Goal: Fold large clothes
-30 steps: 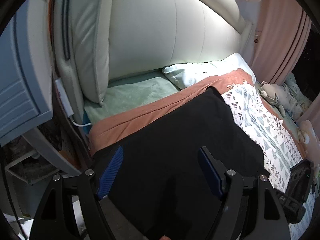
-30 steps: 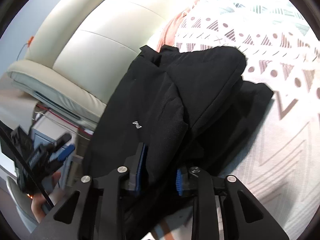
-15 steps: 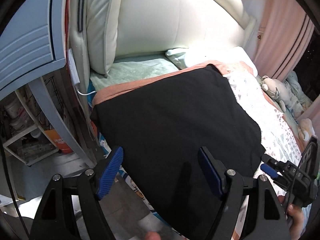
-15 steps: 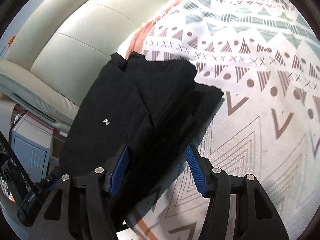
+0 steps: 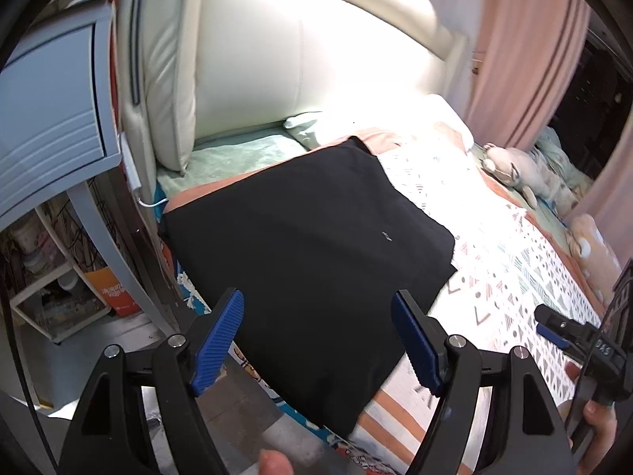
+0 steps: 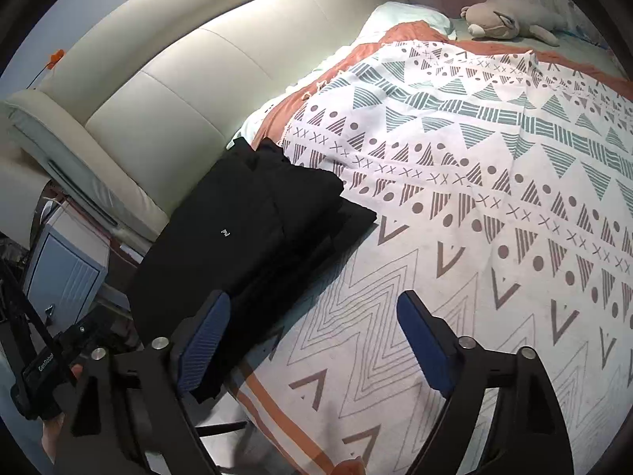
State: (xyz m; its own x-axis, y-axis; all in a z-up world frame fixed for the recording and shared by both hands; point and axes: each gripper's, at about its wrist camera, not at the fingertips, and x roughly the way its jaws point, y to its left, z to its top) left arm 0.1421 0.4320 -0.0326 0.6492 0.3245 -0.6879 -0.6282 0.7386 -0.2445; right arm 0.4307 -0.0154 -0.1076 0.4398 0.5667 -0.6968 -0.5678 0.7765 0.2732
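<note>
A bed (image 6: 494,277) with a patterned cover and a cream padded headboard (image 5: 316,59) fills both views, a blue bedside cabinet (image 5: 47,118) at its edge. The right gripper (image 6: 312,340) stands with its jaws wide apart; they have just been opening, and nothing is between them now, only the bedcover below. The left gripper (image 5: 316,340) is likewise spread and empty, hovering over the near part of the black garment (image 5: 308,245). That garment lies folded into a flat stack at the bed's side edge near the headboard (its small white logo faces up), one layer sticking out unevenly on the side toward the middle of the bed.

The fold looks as good as finished, and this reads as the release after laying the last layer. The next move likely calls for tidying that protruding layer, or moving on.

The garment's kind cannot be told. Its near corner hangs past the mattress, partly hidden behind the right gripper. A grey plush toy (image 6: 502,19) lies far off.
</note>
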